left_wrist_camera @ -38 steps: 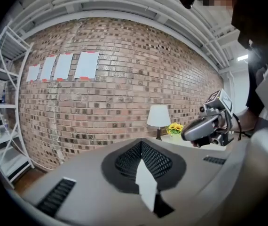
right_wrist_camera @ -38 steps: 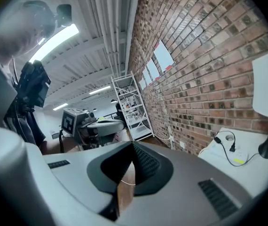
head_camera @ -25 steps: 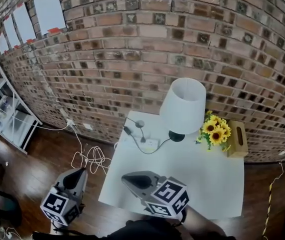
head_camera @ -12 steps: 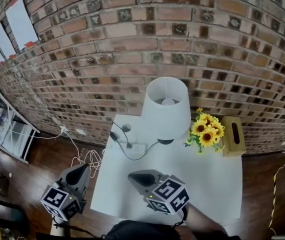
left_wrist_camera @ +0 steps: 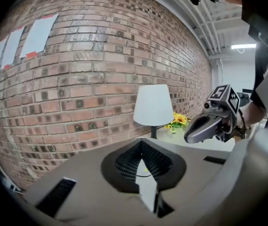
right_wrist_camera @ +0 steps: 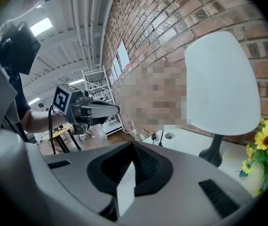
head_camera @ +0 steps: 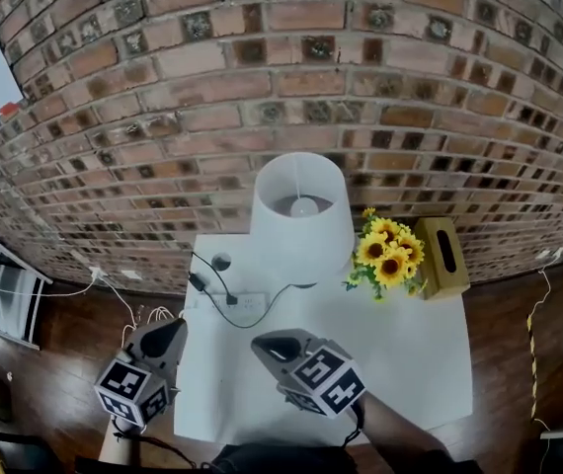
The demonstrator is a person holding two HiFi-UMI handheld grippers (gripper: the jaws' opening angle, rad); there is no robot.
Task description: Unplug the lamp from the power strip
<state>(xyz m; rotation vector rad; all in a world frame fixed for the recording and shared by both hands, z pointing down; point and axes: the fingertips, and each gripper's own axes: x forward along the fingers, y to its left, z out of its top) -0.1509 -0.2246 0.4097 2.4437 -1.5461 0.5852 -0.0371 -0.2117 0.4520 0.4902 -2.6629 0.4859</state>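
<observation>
You've moved the left gripper (head_camera: pixel 167 334) and right gripper (head_camera: pixel 268 347) nearer the power strip (head_camera: pixel 246 304), both clenched on nothing. The lamp (head_camera: pixel 301 210) looks still plugged in.

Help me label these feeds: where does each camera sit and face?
Head view: on the head, looking down at table, left gripper, right gripper.
Left gripper view: along its own jaws toward the brick wall; right gripper shows.
Right gripper view: along its own jaws; left gripper shows.
All share the lamp.
</observation>
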